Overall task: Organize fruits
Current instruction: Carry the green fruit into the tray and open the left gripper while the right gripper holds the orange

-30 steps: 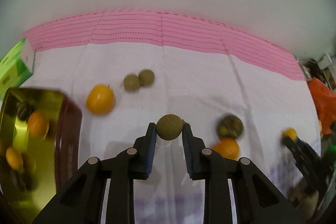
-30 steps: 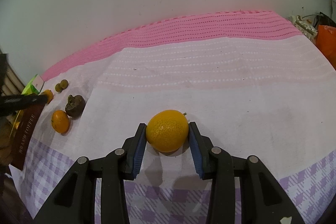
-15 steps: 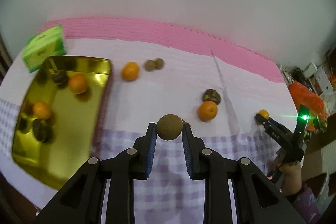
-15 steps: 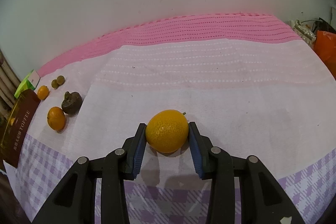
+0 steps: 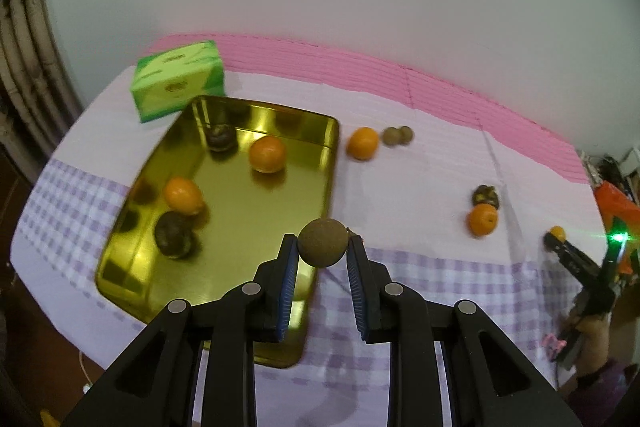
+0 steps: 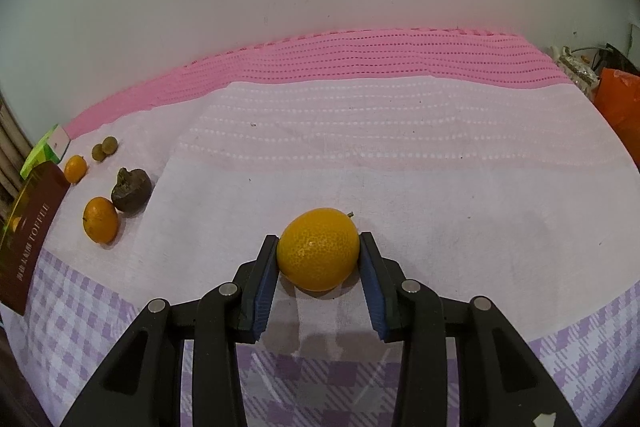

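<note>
Jaws of the left gripper (image 5: pixel 322 255) are closed to a narrow gap on a small brown fruit (image 5: pixel 322 243), both blue pads touching its sides; it is held in the air over the tray's near right edge. The gold tray (image 5: pixel 248 211) lies at 10 o'clock from that gripper and holds two oranges (image 5: pixel 267 153) and two dark fruits (image 5: pixel 175 235). A green box (image 5: pixel 178 79) sits just beyond the tray's far left corner. On the cloth (image 5: pixel 420 179), at 12 o'clock, lie an orange (image 5: pixel 362 143) and a pair of small brown fruits (image 5: pixel 398 135); at 2 o'clock lie a dark fruit (image 5: pixel 485 196) and another orange (image 5: pixel 482 220), touching.

Right gripper (image 6: pixel 319 255) is set wider, its pads pressed on both sides of a large orange (image 6: pixel 319 253) just above the cloth, a shadow under it. From here the tray is at 9 o'clock, well apart.
</note>
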Demonstrator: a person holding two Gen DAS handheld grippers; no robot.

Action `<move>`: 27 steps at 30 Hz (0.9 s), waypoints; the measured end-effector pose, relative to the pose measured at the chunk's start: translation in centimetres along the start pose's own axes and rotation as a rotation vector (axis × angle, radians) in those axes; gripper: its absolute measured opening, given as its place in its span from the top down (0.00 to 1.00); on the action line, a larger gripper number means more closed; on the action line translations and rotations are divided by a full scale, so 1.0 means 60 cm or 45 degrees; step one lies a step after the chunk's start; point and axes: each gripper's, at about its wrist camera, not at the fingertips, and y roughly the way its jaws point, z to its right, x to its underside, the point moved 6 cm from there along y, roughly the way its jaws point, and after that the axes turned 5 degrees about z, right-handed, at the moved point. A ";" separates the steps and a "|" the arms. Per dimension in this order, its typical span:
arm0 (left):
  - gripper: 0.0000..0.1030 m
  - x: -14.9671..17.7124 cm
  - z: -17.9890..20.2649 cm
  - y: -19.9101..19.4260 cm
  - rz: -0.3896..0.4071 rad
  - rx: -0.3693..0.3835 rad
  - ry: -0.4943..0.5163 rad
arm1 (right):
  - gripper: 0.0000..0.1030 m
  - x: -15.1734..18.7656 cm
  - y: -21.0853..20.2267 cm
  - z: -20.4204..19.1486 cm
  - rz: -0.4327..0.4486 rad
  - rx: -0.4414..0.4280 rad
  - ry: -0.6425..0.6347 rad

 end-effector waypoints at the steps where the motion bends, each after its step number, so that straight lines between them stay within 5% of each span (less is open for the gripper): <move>1: 0.75 0.000 -0.007 0.002 0.003 -0.020 0.007 | 0.64 0.000 0.000 -0.001 -0.001 0.005 -0.005; 10: 0.75 0.010 -0.048 0.021 0.010 -0.118 0.048 | 0.64 -0.001 0.002 -0.005 -0.008 0.044 -0.043; 27: 0.75 0.032 -0.097 0.063 -0.047 -0.155 0.029 | 0.64 -0.001 0.003 -0.009 -0.016 0.083 -0.081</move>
